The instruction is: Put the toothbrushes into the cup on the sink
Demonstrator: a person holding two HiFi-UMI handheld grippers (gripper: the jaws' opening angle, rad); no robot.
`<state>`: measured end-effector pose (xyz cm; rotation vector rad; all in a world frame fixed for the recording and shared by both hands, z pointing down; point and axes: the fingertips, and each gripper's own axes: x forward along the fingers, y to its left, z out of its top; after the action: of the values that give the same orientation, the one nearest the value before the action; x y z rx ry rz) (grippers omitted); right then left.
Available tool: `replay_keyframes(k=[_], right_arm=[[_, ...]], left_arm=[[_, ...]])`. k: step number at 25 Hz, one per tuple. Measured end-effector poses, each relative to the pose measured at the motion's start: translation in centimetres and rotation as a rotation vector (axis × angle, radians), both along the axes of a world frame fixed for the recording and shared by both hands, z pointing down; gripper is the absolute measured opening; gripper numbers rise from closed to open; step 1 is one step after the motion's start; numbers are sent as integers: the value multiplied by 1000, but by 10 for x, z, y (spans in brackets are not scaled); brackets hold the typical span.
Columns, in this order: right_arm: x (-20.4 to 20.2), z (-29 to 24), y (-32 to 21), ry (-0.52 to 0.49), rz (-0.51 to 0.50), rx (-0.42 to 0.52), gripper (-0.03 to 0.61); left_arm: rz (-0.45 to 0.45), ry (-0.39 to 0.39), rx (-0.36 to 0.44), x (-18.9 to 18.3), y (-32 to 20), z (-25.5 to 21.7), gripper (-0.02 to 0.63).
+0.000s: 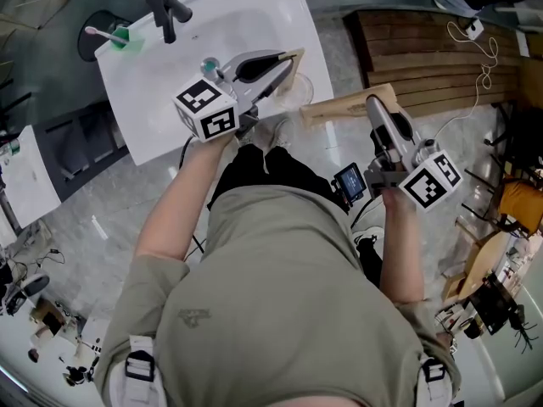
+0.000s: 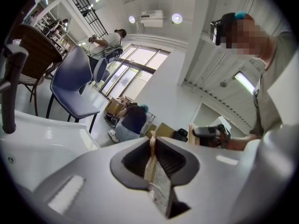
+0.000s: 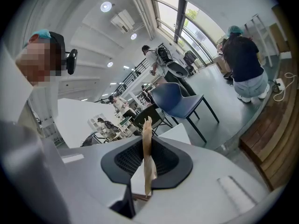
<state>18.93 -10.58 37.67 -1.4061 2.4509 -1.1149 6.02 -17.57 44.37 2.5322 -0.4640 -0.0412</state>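
My left tongs (image 1: 295, 56) hang over the white sink (image 1: 254, 7) near its front right corner. The glossy basin beyond lies bare up to the black faucet (image 1: 165, 11). They are clamped on a flat card-and-film pack (image 2: 159, 181), seen edge-on. My right tongs (image 1: 373, 107) are off the sink, beside slatted wooden decking (image 1: 424, 49). They grip a long kraft toothbrush pack (image 1: 339, 106), near level, its free end pointing at the sink corner. The green cup (image 1: 127, 38), holding one toothbrush (image 1: 100, 32), stands at the sink's far left corner, well apart.
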Motion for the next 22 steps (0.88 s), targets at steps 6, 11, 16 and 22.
replay_keyframes(k=[6, 11, 16, 22], right_arm=[[-6, 0, -3, 1, 8, 1, 54], [-13, 0, -6, 0, 14, 3, 54], [-17, -1, -8, 4, 23, 7, 53], [-31, -4, -13, 11, 30, 18, 54]], left_arm=[[27, -17, -8, -4, 3, 2, 43], [44, -19, -23, -11, 3, 6, 43], [51, -28, -28, -19, 5, 9, 44], [61, -29, -35, -34, 7, 10, 60]])
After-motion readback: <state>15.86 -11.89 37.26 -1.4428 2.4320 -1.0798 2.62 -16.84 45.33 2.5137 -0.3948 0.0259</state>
